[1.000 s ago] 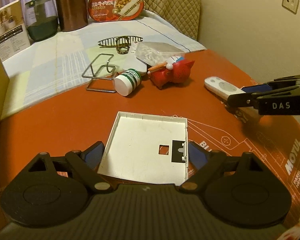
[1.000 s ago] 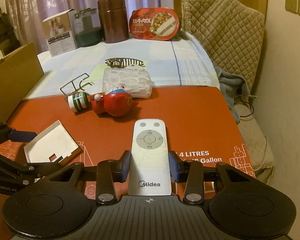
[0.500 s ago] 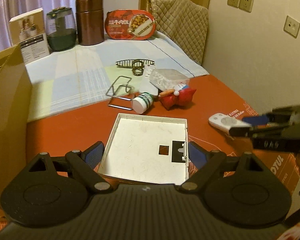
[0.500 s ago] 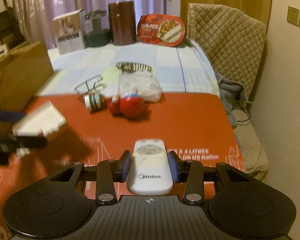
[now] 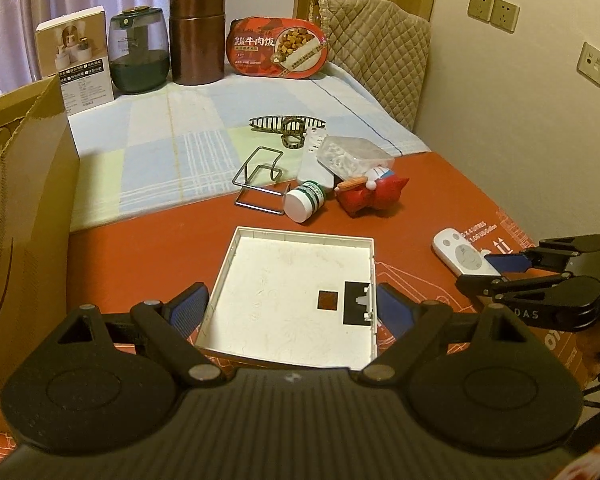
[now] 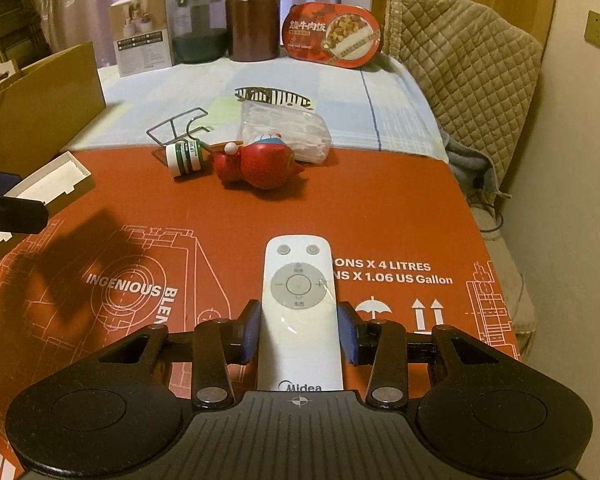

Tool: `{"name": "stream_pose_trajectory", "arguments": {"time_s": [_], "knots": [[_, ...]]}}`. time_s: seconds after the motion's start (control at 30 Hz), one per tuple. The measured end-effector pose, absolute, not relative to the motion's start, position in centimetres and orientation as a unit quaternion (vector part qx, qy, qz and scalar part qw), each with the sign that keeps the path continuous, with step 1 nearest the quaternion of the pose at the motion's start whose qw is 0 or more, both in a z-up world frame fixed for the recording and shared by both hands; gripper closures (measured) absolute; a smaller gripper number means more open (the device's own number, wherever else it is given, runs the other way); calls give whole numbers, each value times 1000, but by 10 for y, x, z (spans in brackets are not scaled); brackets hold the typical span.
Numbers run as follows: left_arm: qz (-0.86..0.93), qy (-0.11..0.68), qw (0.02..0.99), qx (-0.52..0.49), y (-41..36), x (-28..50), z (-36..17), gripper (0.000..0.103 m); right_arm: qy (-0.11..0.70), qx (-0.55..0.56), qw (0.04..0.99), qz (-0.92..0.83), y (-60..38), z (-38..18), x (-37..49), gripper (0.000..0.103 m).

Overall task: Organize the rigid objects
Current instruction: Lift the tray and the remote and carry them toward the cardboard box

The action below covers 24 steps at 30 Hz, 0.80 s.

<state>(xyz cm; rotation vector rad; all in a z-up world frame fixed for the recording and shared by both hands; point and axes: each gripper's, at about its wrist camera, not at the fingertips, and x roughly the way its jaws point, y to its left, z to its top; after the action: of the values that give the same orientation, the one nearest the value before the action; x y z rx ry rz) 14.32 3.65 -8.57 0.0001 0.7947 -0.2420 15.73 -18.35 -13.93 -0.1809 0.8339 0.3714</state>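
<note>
A white square plastic cover (image 5: 288,272) sits between the blue pads of my left gripper (image 5: 292,304), which is shut on its two side edges and holds it above the red printed cardboard (image 5: 152,248). From the right wrist view the cover (image 6: 52,184) shows at the left edge, tilted off the surface. My right gripper (image 6: 298,334) is shut on a white Midea remote (image 6: 298,280), its buttons pointing away from me. The left wrist view has that remote (image 5: 462,254) at the right, in the right gripper (image 5: 496,268).
A red toy figure (image 6: 260,164), a green-banded white bottle (image 6: 184,156), a wire stand (image 6: 180,126), a clear bag (image 6: 284,132) and a striped clip (image 6: 274,96) lie mid-table. An open cardboard box (image 5: 20,200) stands left. Canisters and boxes line the back; a wall is on the right.
My left gripper rose with the white cover, so the table looks farther away. My right gripper drew back toward me with the remote in it.
</note>
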Motion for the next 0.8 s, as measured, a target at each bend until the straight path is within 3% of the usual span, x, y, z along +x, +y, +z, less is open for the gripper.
{"name": "stream_pose_trajectory", "arguments": {"time_s": [0.23, 0.47, 0.8], "knots": [[-114, 370, 922, 1, 39, 139, -63, 16, 379, -75, 905, 180, -184, -113, 150, 66], [-106, 337, 935, -7, 49, 131, -17, 16, 333, -44, 921, 197, -169, -41, 147, 66], [-43, 313, 949, -14, 125, 105, 38, 16, 313, 18, 905, 287, -82, 34, 139, 66]]}}
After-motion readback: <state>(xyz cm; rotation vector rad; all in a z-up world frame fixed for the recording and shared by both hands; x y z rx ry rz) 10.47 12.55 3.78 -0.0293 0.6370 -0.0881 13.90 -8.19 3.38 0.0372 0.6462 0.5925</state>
